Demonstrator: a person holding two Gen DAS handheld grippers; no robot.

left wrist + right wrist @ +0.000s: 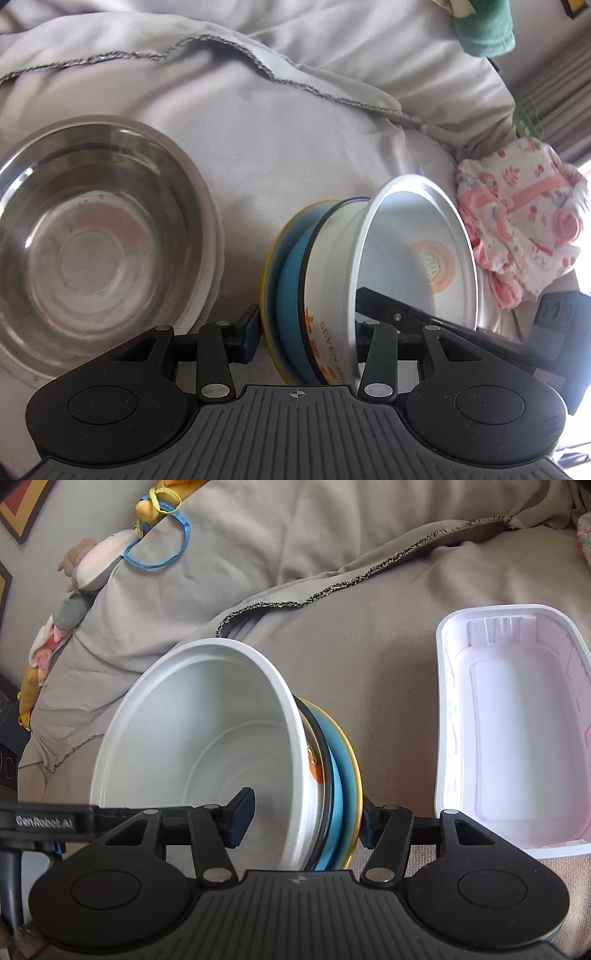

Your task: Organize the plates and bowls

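Observation:
A stack of a white bowl (413, 236), a blue plate (291, 280) and a yellow plate (267, 280) is held on edge above the bedding. My left gripper (306, 332) is shut on the stack, one finger (249, 332) behind the yellow plate, the other inside the bowl. My right gripper (306, 816) is shut on the same stack from the other side: white bowl (207, 738), blue plate (338, 775), yellow plate (355, 775). Its left finger (242, 818) is inside the bowl. A steel bowl (96, 236) rests on a white plate at the left.
Everything lies on a grey blanket (277, 122) with a dark stitched edge. A white rectangular plastic tub (517, 731) sits at the right. A pink patterned cloth (517, 221) lies right of the stack. Soft toys (92, 568) lie at the far left.

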